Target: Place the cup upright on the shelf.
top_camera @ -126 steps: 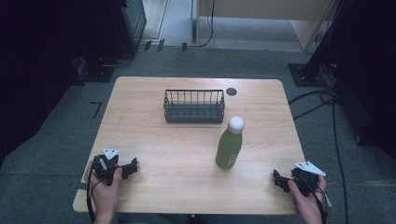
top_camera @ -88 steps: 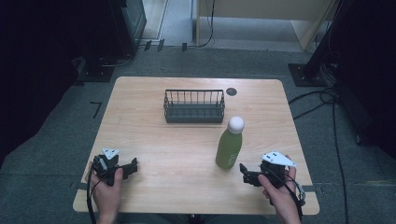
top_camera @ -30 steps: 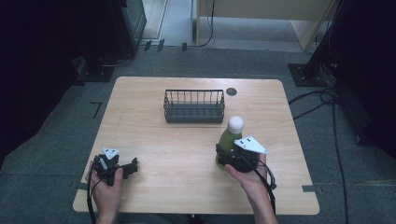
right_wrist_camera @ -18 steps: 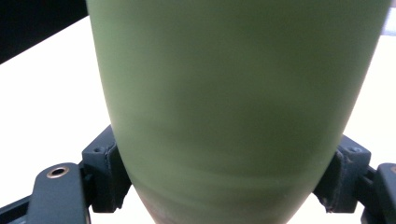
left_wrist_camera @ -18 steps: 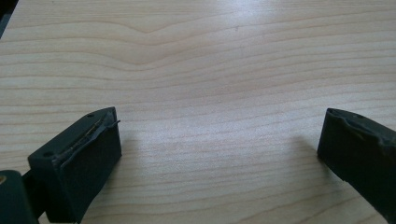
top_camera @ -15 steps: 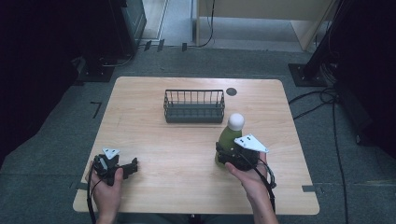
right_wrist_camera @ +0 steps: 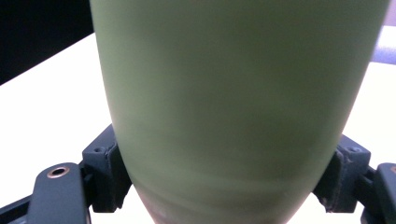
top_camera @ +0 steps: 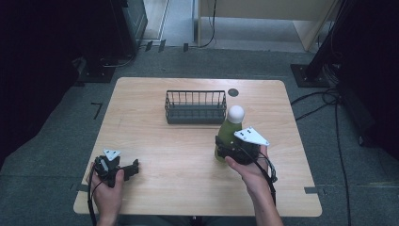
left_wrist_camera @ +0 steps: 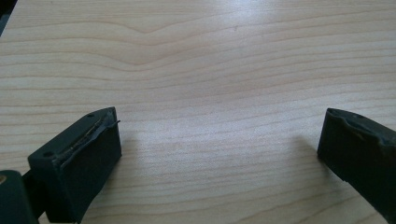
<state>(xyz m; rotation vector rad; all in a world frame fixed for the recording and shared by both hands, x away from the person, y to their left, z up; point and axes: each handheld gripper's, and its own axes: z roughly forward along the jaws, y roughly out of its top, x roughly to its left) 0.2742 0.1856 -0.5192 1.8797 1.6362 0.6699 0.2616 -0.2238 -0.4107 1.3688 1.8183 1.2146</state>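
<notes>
Grip made on the green bottle [top_camera: 226, 136] near the table's [top_camera: 155, 136] right side

Right gripper [top_camera: 235, 149], which sat at the table's near right corner a few seconds ago, has crossed to the upright white-capped bottle standing just in front of the wire basket [top_camera: 195, 107], and its jaws have just clamped the lower body; lifting looks like the next step. Right gripper view confirms both pads against the bottle [right_wrist_camera: 233, 93], contact the high view hides. Left gripper [top_camera: 123, 170] rests near the front left edge, jaws spread wide over bare wood in its own view
</notes>
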